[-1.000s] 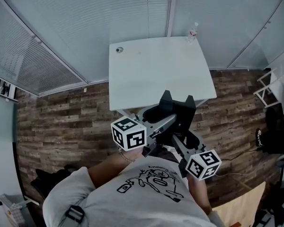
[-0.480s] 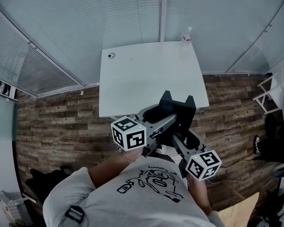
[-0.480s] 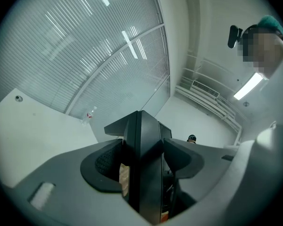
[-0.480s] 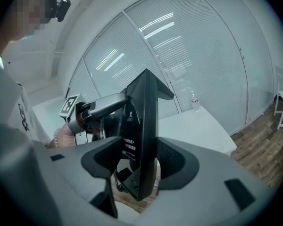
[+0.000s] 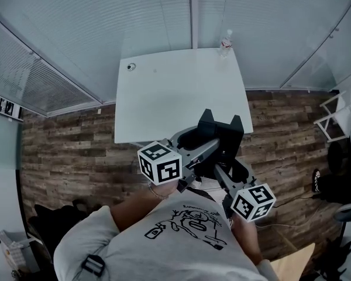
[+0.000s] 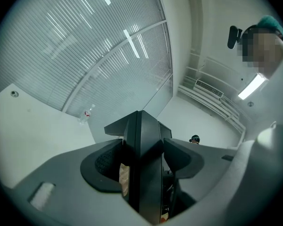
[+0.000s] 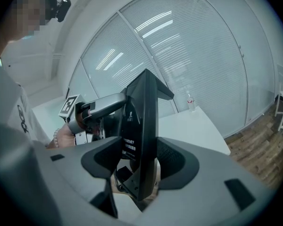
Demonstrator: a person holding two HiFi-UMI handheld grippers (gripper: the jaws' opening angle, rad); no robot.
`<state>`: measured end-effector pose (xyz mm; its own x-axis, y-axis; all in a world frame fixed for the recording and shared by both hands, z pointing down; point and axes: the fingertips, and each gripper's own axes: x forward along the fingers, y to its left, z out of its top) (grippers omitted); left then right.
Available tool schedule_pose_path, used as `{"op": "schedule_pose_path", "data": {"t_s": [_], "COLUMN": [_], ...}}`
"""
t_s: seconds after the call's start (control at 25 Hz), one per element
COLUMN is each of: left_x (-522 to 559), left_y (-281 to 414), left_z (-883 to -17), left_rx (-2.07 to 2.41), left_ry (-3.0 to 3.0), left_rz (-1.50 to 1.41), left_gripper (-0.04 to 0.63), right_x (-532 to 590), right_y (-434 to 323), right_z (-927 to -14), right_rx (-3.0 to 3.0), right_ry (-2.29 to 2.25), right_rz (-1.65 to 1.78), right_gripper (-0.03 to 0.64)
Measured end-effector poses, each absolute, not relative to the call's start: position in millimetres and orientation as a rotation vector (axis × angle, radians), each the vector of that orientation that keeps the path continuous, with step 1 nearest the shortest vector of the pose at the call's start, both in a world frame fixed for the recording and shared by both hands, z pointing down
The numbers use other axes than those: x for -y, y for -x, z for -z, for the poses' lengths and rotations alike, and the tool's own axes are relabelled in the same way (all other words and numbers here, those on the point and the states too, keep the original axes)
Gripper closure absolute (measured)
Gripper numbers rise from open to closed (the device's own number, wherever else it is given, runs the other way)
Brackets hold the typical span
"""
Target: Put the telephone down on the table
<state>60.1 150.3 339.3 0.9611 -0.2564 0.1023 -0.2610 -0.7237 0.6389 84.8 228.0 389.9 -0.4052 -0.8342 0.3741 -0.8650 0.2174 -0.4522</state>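
Telephones: one, black, angular telephone, lower centre of the head view.
Grippers: two, each with one marker cube, so two marker cubes in all.
Tables: one white table, upper centre of the head view.
Bottles: one small clear bottle, standing at the table's far edge, upper centre right.
Other items on the table: one small round fitting near its far left corner.
Left gripper: jaws set wide, pads clamped on either side of the telephone's dark body, seen edge-on in the middle of the left gripper view.
Right gripper: jaws likewise spread wide and closed on the telephone's upright panel, a printed label visible on the panel's left face in the right gripper view.
Telephone's place: held between both grippers just in front of the person's chest, overlapping the table's near edge in the picture, not resting on the tabletop.
Floor: wood planks at left and right of the table.
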Motion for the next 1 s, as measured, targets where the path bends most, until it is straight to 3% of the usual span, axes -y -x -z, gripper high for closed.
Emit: {"op": "schedule_pose_path", "data": {"t_s": [0.52,1.0], "left_x": [-120.1,-26.8], "left_y": [-71.0,-70.4], "left_z": [-352.0,-349.0], "left_rx": [0.410,0.452], "left_ry": [-2.388,-2.370], "left_rz": [-0.014,0.023], "left_gripper": [0.333,0.333], "right_x": [-197.9,-103.5], "right_y": [-97.6,-101.0], "right_z": [-401.8,-398.0], "right_rx": [2.431,2.439], "right_ry": [-1.632,-1.567], "right_rz": [-0.975,-0.962], "right_gripper": [0.396,0.396]}}
